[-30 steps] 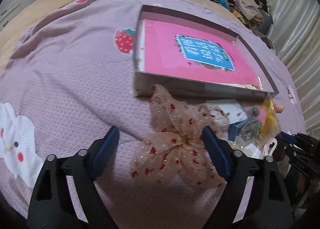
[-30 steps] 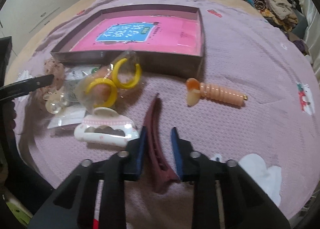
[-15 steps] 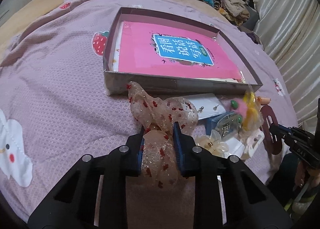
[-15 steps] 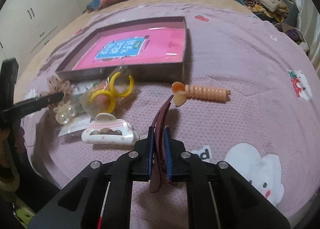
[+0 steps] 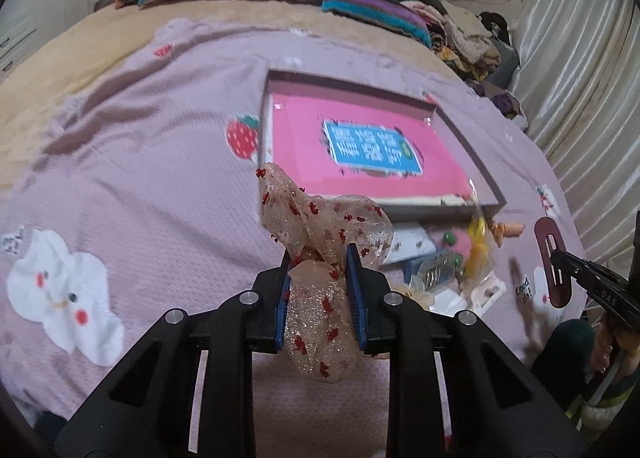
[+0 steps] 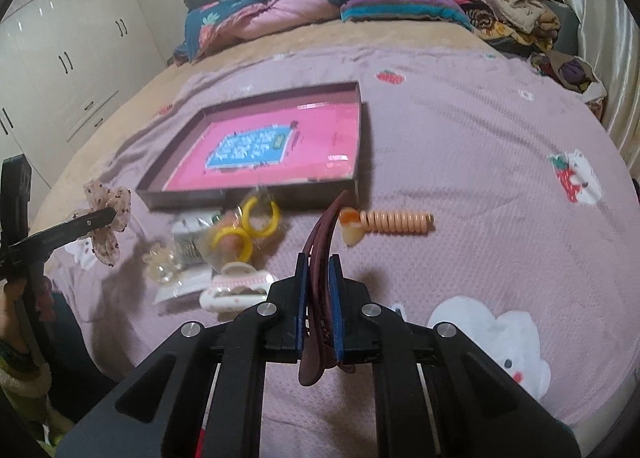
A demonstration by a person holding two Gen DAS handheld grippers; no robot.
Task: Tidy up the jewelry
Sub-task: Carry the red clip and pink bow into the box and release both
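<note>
My left gripper (image 5: 317, 258) is shut on a sheer beige bow with red dots (image 5: 320, 234) and holds it above the bedspread; the bow also shows in the right wrist view (image 6: 106, 218). My right gripper (image 6: 318, 262) is shut on a maroon hair clip (image 6: 320, 242), lifted off the bed; the clip also shows in the left wrist view (image 5: 552, 262). The brown tray with a pink liner (image 6: 248, 194) lies beyond both grippers, also in the left wrist view (image 5: 486, 182).
On the bedspread in front of the tray lie yellow hoops in a bag (image 6: 248, 230), a white claw clip (image 6: 236, 290), a clear flower piece (image 6: 160, 266), card packets (image 5: 432, 270) and a peach spiral hair tie (image 6: 392, 220). Folded bedding and clothes (image 6: 360, 6) are piled at the back.
Both grippers closed on their items and lifted them off the bed: the left on the bow, the right on the maroon clip. Both views have risen and pulled back.
</note>
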